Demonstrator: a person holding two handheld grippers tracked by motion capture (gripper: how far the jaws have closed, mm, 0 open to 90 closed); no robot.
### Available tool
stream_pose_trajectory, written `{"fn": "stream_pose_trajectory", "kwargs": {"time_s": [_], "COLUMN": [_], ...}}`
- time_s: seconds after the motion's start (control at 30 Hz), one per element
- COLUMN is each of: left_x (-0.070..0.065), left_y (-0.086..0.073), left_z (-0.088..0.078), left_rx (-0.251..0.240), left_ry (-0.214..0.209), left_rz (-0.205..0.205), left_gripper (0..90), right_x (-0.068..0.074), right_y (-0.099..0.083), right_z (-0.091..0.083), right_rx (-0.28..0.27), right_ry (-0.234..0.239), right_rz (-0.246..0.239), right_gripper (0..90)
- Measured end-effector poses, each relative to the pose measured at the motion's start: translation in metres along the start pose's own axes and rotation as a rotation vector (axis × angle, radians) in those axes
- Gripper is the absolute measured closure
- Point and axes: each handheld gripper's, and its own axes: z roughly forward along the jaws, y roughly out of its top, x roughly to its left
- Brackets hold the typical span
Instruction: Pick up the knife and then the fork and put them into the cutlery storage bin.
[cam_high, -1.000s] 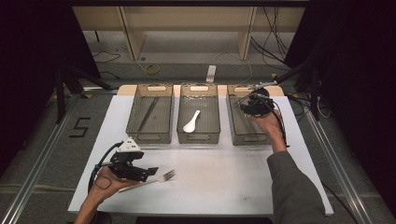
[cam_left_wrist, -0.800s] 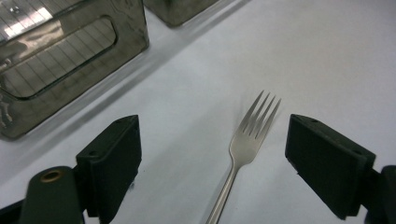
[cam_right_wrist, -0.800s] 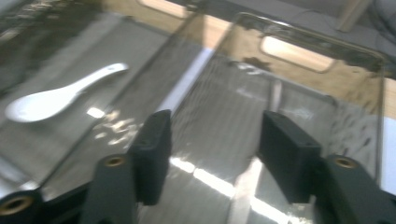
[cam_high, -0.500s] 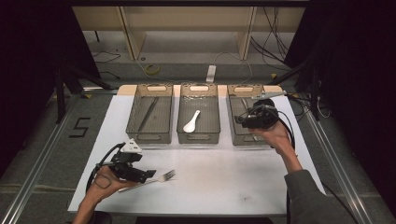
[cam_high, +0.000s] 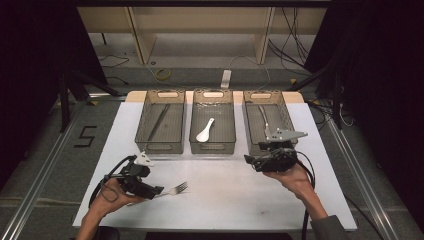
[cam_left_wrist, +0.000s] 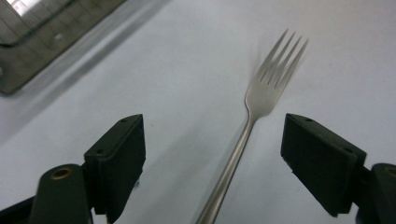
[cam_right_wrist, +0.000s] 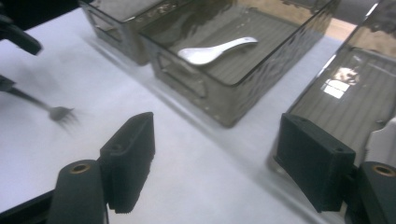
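Observation:
A metal fork (cam_high: 176, 189) lies on the white mat at the lower left. My left gripper (cam_high: 151, 190) is down at the fork's handle. In the left gripper view the fork (cam_left_wrist: 270, 88) runs between the wide jaws of my left gripper (cam_left_wrist: 210, 135), and neither pad touches it. My right gripper (cam_high: 248, 160) hovers low over the mat in front of the right tray (cam_high: 263, 93), pointing left. Its jaws have just been opening, and in the right gripper view nothing is between the jaws of my right gripper (cam_right_wrist: 215, 154). The fork (cam_right_wrist: 60, 113) shows far off in that view.
Three dark mesh trays stand in a row at the back of the mat (cam_high: 225, 205). The left tray (cam_high: 160, 148) holds a dark thin utensil (cam_high: 159, 121). A white spoon (cam_high: 205, 131) lies in the middle tray (cam_high: 212, 148), and a metal utensil (cam_high: 263, 116) in the right one.
My right gripper has drawn back from above the right tray toward the person and now sits low in front of it. The left gripper and the fork have stayed put.

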Motion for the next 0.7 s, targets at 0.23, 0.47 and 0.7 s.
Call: {"fn": "stream_pose_trajectory", "kwargs": {"time_s": [0.23, 0.47, 0.7], "left_x": [-0.001, -0.001, -0.004], "left_y": [-0.001, -0.004, -0.005], "left_z": [0.005, 0.007, 0.012], "left_rx": [0.066, 0.102, 0.195], "left_ry": [0.013, 0.024, 0.034], "left_rz": [0.011, 0.029, 0.061], "left_gripper": [23.9, 29.5, 39.7], "right_x": [0.012, 0.019, 0.021], "right_y": [-0.017, -0.030, -0.037], "right_z": [-0.001, -0.006, -0.009], "right_rx": [0.014, 0.002, 0.004], "right_ry": [0.029, 0.033, 0.038], "right_rz": [-0.002, 0.004, 0.012], "right_gripper": [28.5, 28.0, 28.1]}}
